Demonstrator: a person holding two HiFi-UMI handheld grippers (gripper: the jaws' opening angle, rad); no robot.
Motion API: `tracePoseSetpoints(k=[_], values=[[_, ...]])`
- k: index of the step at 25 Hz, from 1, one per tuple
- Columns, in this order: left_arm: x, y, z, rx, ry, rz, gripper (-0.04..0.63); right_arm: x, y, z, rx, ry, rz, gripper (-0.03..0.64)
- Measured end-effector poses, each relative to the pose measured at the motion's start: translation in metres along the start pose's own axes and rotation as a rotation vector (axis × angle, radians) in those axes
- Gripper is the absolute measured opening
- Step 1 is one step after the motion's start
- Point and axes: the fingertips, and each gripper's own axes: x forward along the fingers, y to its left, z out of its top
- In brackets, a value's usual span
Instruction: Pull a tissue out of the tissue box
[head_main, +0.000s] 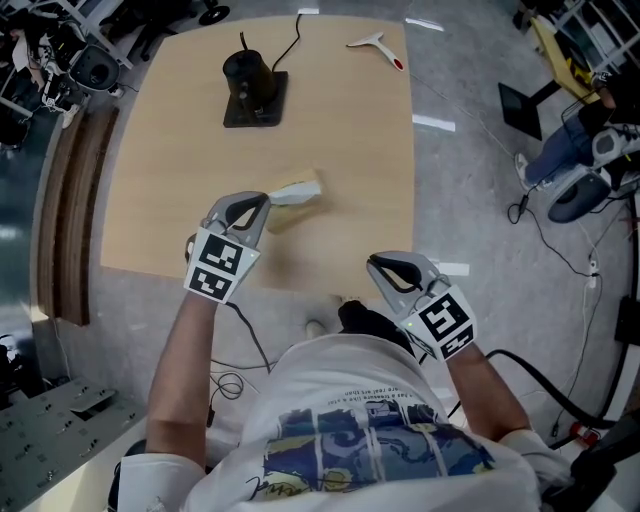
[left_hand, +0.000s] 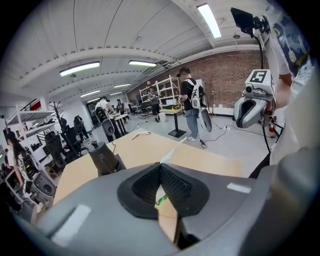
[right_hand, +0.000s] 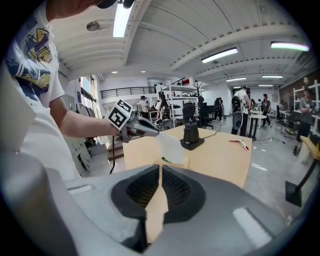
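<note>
A beige tissue box lies near the middle of the wooden table. My left gripper hovers just left of and above it, shut on a white tissue that rises out of the box. In the right gripper view the tissue hangs from the left gripper over the box. In the left gripper view the tissue stretches away from the shut jaws. My right gripper stays off the table's near edge, shut and holding nothing.
A black device on a square base with a cable stands at the table's far side. A white tool with a red tip lies at the far right corner. Cables run over the floor at the right. People stand at benches in the background.
</note>
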Motion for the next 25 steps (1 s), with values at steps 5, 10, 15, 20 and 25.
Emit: tracePoseSetpoints(k=[5, 10, 15, 20, 25], values=[[-0.015, 0.002, 0.01, 0.005, -0.029, 0.015, 0.006, 0.0, 0.007, -0.002, -0.01, 0.001, 0.0, 0.017], [-0.035, -0.001, 0.024, -0.001, -0.075, 0.026, 0.006, -0.001, 0.014, 0.001, -0.027, -0.003, -0.002, 0.017], [-0.063, -0.007, 0.042, -0.004, -0.125, 0.033, 0.006, -0.002, 0.023, 0.004, -0.047, -0.001, -0.001, 0.017], [-0.092, -0.02, 0.062, -0.011, -0.18, 0.03, 0.006, -0.006, 0.031, 0.009, -0.074, -0.004, -0.004, 0.017], [-0.126, -0.034, 0.071, -0.021, -0.219, 0.023, 0.006, -0.006, 0.047, 0.012, -0.089, -0.005, -0.007, 0.017]])
